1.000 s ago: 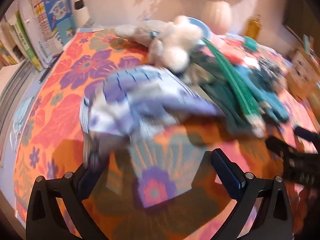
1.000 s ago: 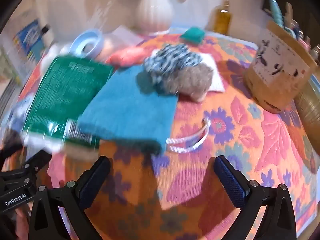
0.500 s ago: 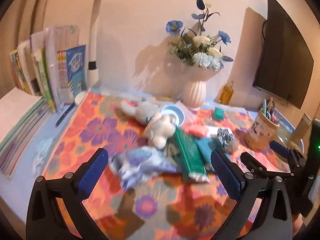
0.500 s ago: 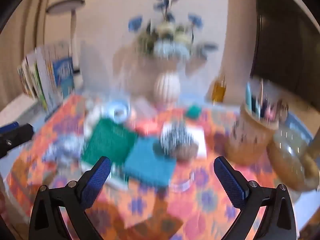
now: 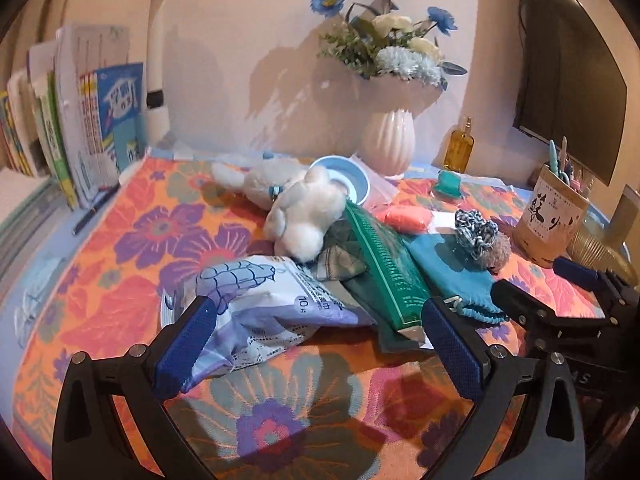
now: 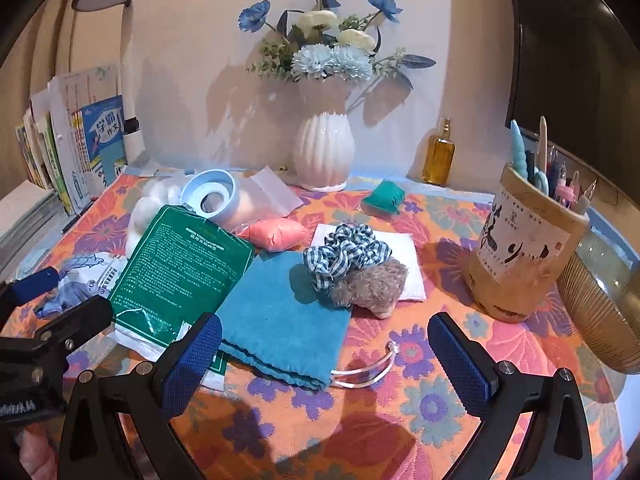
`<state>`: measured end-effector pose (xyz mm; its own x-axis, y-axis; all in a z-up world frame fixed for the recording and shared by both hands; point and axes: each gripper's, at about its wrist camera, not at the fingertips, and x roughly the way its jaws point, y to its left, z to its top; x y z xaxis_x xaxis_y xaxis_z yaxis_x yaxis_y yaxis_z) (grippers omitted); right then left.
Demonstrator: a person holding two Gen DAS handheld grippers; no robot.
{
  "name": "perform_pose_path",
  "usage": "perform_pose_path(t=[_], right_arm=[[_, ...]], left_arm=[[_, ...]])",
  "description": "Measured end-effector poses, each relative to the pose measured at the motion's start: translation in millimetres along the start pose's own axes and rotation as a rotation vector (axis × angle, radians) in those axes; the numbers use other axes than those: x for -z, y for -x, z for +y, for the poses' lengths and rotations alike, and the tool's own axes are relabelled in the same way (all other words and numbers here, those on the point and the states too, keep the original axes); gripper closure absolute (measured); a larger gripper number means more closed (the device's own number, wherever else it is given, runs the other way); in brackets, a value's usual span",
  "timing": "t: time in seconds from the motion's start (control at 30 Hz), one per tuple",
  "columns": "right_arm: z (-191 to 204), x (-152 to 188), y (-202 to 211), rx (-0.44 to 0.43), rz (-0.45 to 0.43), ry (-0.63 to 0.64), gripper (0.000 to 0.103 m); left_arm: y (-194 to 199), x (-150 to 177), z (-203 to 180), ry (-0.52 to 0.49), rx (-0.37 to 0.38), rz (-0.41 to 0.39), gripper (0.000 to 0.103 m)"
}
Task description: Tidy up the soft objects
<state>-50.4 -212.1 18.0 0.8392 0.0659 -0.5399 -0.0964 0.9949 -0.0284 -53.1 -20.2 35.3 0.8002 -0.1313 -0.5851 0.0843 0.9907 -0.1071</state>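
Note:
Soft items lie piled on a floral cloth (image 5: 132, 240). A white plush toy (image 5: 300, 212) rests behind a purple-and-white soft packet (image 5: 264, 312), which sits just ahead of my open left gripper (image 5: 316, 344). A green packet (image 6: 176, 268) overlaps a teal drawstring pouch (image 6: 280, 320). On the pouch lie a checked scrunchie (image 6: 344, 252) and a brown fuzzy toy (image 6: 372, 288). An orange soft lump (image 6: 276, 232) and a small green cushion (image 6: 384, 198) sit farther back. My right gripper (image 6: 324, 364) is open, just in front of the pouch, with nothing between its fingers.
A white vase of flowers (image 6: 324, 156) and an amber bottle (image 6: 438, 156) stand at the back. A pen holder (image 6: 524, 248) and a ribbed glass bowl (image 6: 600, 300) are at right. Books (image 5: 80, 128) and a lamp post (image 5: 156, 80) stand at left. A blue tape roll (image 6: 210, 196) lies by the plush.
Both grippers pulled back and tilted up from close above the pile, so the wall, vase and books came into view. Both stay open and empty.

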Motion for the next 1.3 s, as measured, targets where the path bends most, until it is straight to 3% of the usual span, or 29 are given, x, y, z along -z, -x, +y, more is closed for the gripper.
perform_pose_path(t=[0.23, 0.43, 0.57, 1.3], right_arm=[[-5.2, 4.0, -1.8, -0.056, 0.0, -0.007, 0.0], [-7.4, 5.2, 5.3, -0.046, -0.031, -0.037, 0.0], [-9.6, 5.0, 2.8, -0.05, -0.021, -0.042, 0.0], [-1.7, 4.1, -1.8, -0.037, -0.009, 0.011, 0.0]], left_arm=[[0.4, 1.1, -9.3, -0.053, 0.009, 0.025, 0.001], [18.6, 0.9, -11.7, -0.079, 0.023, -0.051, 0.001], [11.3, -0.8, -11.4, -0.084, 0.023, -0.005, 0.001], [4.2, -0.8, -11.4, -0.091, 0.015, 0.024, 0.001]])
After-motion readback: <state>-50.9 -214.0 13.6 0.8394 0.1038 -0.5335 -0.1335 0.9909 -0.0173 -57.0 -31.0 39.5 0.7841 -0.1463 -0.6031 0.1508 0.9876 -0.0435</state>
